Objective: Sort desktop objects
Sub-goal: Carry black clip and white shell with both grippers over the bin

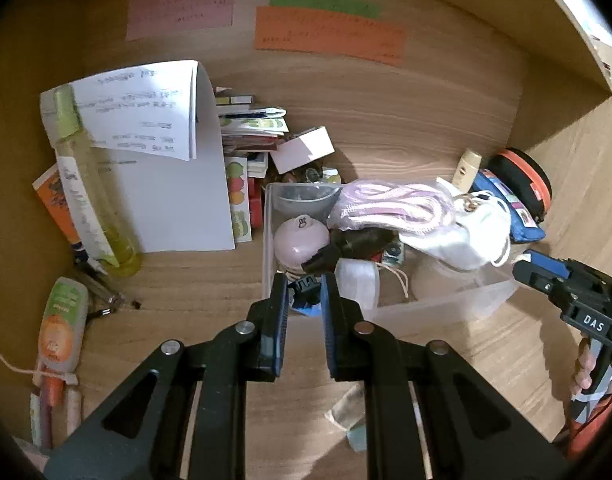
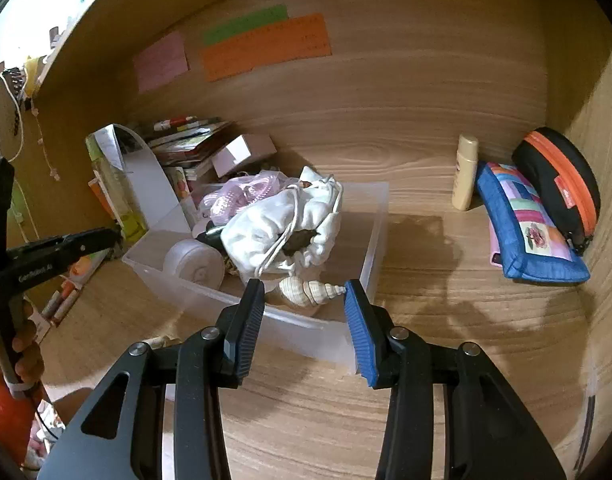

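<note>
The clear plastic bin (image 2: pixel 370 232) sits mid-desk, crammed — white drawstring bag (image 2: pixel 290 216) heaped on top, spiral seashell (image 2: pixel 310 291) down at its near wall. My right gripper (image 2: pixel 304 292) hangs spread wide around that shell, not touching it. My left gripper (image 1: pixel 304 288) — fingers narrowly apart — pokes over the bin's near-left corner by a small black clip (image 1: pixel 306 286); whether it pinches it, I can't tell.

My views are dim and warm-toned, with dark vignetted corners and bowed fisheye edges. Bright daylight blows out the top left corner of my right view. My right gripper (image 2: pixel 304 290) throws soft shadows onto the desk (image 2: pixel 426 240). Writing on the orange note (image 1: pixel 330 34) seems too blurred to read.
</note>
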`<action>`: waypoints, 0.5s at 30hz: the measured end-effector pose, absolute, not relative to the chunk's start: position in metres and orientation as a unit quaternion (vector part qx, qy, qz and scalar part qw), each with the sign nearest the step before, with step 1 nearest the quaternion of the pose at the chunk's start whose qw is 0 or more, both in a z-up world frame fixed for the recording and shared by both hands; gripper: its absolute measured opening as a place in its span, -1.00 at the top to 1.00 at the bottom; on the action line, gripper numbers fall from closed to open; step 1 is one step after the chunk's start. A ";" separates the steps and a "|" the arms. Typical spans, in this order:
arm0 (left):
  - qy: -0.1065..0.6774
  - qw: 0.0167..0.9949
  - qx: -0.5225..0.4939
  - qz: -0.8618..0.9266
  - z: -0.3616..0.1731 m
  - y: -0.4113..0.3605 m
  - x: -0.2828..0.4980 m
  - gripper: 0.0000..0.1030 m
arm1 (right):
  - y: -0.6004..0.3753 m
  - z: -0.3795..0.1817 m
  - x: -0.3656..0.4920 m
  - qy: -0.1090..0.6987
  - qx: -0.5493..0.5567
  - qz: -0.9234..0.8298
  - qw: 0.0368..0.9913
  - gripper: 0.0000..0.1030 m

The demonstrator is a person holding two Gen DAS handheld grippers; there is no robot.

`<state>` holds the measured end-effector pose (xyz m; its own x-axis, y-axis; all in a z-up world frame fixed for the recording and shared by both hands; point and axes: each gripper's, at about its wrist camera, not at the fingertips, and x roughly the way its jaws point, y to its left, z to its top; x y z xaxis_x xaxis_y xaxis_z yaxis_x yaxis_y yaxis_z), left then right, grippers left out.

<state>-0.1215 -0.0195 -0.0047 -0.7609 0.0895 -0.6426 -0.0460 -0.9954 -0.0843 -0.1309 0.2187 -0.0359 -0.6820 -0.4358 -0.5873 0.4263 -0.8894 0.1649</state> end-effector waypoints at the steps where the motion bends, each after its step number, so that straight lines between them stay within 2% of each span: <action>1: -0.032 0.036 -0.346 0.937 -0.006 -0.019 -0.126 0.71 | 0.218 -0.037 -0.133 -0.004 0.323 -0.917 0.235 0.26; 15: -0.029 0.055 -0.376 0.924 -0.029 -0.014 -0.155 0.71 | 0.202 -0.044 -0.142 0.038 0.323 -0.919 0.222 0.26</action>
